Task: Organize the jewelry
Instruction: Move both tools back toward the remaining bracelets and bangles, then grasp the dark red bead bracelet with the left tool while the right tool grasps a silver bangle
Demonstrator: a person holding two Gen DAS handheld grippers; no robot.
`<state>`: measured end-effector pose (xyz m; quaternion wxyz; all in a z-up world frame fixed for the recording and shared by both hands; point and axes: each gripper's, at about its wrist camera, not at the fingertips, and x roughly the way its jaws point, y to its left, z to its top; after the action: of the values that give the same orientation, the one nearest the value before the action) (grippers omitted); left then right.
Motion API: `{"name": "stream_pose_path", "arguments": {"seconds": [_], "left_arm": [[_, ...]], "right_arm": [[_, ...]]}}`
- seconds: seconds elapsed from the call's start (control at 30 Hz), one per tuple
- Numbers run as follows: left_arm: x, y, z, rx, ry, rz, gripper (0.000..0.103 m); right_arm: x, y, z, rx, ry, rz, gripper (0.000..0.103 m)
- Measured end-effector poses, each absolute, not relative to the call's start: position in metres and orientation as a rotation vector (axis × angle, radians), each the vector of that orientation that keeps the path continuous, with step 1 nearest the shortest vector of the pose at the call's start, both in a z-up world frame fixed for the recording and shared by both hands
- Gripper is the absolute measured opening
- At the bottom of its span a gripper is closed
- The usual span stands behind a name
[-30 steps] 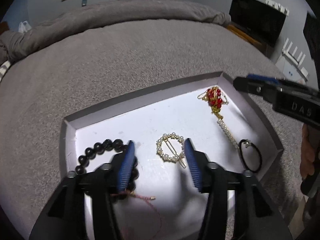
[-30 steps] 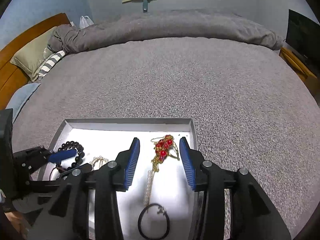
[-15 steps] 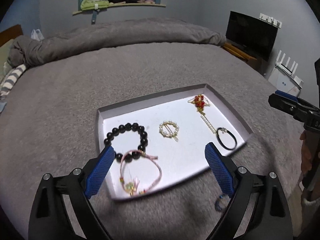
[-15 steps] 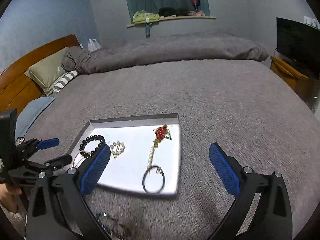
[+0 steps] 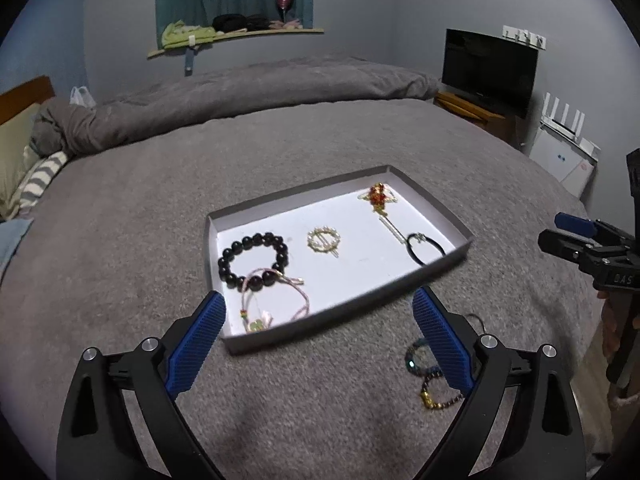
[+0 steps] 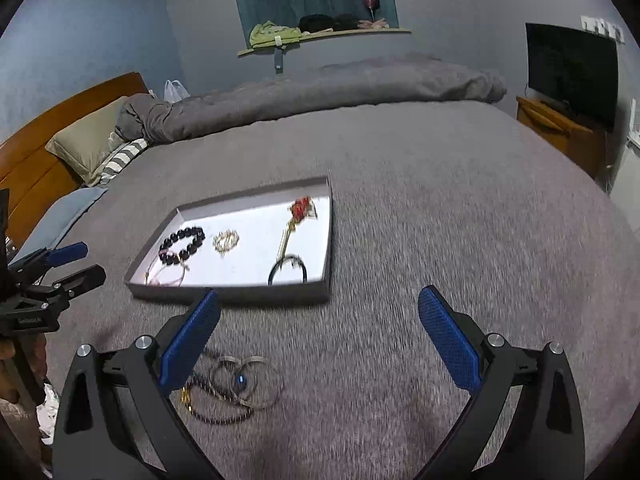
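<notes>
A shallow grey tray [image 5: 280, 200] [image 6: 248, 295] lies on the grey bed. It holds a black bead bracelet [image 5: 253, 258], a pink cord bracelet [image 5: 276, 300], a pearl ring clip [image 5: 324, 239], a red and gold hairpin [image 5: 380, 198] and a black hair tie [image 5: 425, 246]. Several loose bracelets and rings [image 6: 236, 384] [image 5: 428, 380] lie on the blanket in front of the tray. My left gripper [image 5: 320, 340] is open and empty, near the tray's front edge. My right gripper [image 6: 320, 340] is open and empty, above the blanket to the right of the loose pieces.
The grey blanket [image 6: 440, 200] stretches all round the tray. A rolled duvet [image 5: 240, 92] lies at the far side, pillows [image 6: 88, 140] at the left. A TV [image 5: 490, 68] on a wooden stand is at the right.
Both grippers have pulled back from over the tray and opened wide. The loose bracelets on the blanket have come into view.
</notes>
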<state>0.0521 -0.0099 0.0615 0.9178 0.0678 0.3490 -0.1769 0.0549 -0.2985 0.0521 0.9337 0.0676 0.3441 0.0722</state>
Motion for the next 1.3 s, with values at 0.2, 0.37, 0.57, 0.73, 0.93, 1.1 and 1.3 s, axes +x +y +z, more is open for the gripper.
{"name": "stream_pose_path", "arguments": {"seconds": [0.2, 0.37, 0.57, 0.73, 0.93, 1.1, 1.3], "left_arm": [[0.029, -0.017, 0.048, 0.187, 0.73, -0.397, 0.097], [0.013, -0.024, 0.023, 0.211, 0.773, -0.445, 0.097], [0.002, -0.039, -0.009, 0.232, 0.831, -0.477, 0.097], [-0.007, -0.055, -0.021, 0.261, 0.825, -0.522, 0.097], [-0.007, -0.067, -0.031, 0.222, 0.843, -0.602, 0.065], [-0.003, -0.076, -0.043, 0.215, 0.903, -0.629, 0.04], [0.009, -0.074, -0.049, 0.117, 0.966, -0.629, 0.034]], "right_arm": [[0.042, -0.299, 0.037, 0.127, 0.743, 0.143, 0.098], [0.033, -0.292, 0.023, 0.092, 0.763, 0.154, 0.097], [0.027, -0.285, 0.008, 0.063, 0.799, 0.174, 0.098], [0.02, -0.286, -0.003, 0.044, 0.822, 0.171, 0.098], [0.015, -0.29, -0.011, 0.04, 0.833, 0.172, 0.097], [0.014, -0.297, -0.011, 0.056, 0.828, 0.174, 0.097], [0.011, -0.299, -0.01, 0.061, 0.821, 0.18, 0.097]]}}
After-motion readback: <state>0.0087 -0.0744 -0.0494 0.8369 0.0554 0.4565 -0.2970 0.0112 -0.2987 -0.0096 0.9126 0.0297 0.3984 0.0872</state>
